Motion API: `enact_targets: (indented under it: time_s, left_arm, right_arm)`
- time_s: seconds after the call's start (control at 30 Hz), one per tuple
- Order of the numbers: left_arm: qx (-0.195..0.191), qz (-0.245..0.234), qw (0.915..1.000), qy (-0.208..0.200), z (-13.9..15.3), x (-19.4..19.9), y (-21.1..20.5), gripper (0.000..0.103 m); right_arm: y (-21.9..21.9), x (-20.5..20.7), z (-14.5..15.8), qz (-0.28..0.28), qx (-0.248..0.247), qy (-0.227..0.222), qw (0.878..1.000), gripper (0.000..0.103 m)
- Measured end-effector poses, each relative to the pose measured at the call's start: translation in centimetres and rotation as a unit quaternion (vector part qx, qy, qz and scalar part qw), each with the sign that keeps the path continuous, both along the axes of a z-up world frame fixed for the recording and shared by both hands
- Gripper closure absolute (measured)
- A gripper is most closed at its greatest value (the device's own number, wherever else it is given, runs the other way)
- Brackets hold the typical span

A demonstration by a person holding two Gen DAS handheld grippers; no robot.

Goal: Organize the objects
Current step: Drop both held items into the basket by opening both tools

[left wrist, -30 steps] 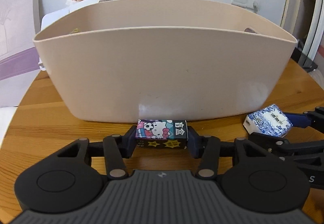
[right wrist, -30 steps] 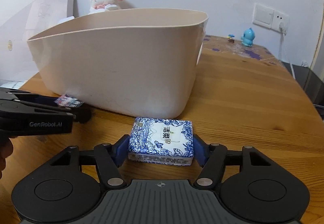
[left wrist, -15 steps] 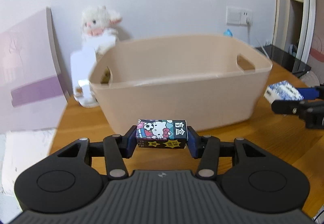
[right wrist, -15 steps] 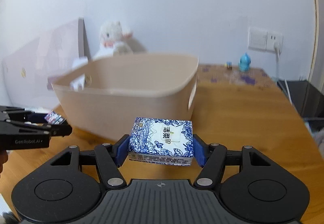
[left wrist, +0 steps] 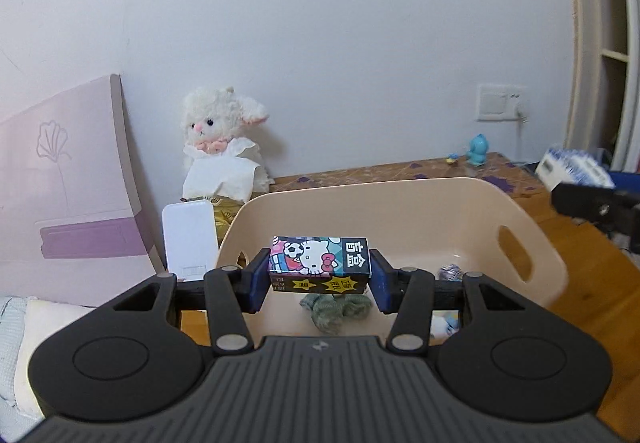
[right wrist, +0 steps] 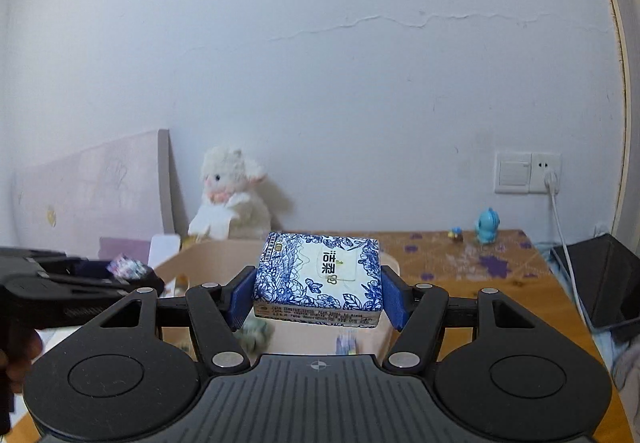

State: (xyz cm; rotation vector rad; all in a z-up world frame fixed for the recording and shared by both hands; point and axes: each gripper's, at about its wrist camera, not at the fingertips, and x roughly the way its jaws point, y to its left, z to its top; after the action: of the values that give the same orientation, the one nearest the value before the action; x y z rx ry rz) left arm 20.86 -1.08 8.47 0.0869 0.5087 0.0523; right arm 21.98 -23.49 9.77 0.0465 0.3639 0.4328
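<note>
A small black cartoon-cat printed cardboard box point(left wrist: 319, 262) sits level above the open beige plastic basket point(left wrist: 532, 243); a blue-and-white floral tissue pack point(right wrist: 318, 277) is held level over the same basket, which holds a green cloth wad point(left wrist: 336, 309)

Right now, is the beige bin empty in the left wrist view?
No: inside the beige bin a green fabric bundle lies on the floor below the held Hello Kitty box, with a small patterned ball nearby.

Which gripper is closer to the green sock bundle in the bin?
Left. The left gripper, holding the Hello Kitty box, hangs right above the green sock bundle; the right gripper sits off to its right.
</note>
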Motion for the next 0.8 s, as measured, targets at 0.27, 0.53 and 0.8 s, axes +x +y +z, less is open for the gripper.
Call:
enact_targets:
  time_s: [0.27, 0.53, 0.8]
  left_arm:
    - [-0.021, 0.014, 0.9974, 0.067, -3.2, 5.5, -0.3, 0.051]
    - [0.017, 0.008, 0.9919, 0.126, -6.2, 7.4, -1.3, 0.048]
    - [0.020, 0.010, 0.9934, 0.113, -4.9, 5.9, -1.6, 0.016]
  right_arm:
    - [3.6, 5.3, -2.0, -0.002, -0.041, 0.055, 0.998, 0.041]
    - [5.5, 7.9, -5.6, 0.000, -0.086, 0.126, 0.988, 0.041]
    - [5.0, 6.8, -4.7, -0.009, -0.074, 0.115, 0.991, 0.017]
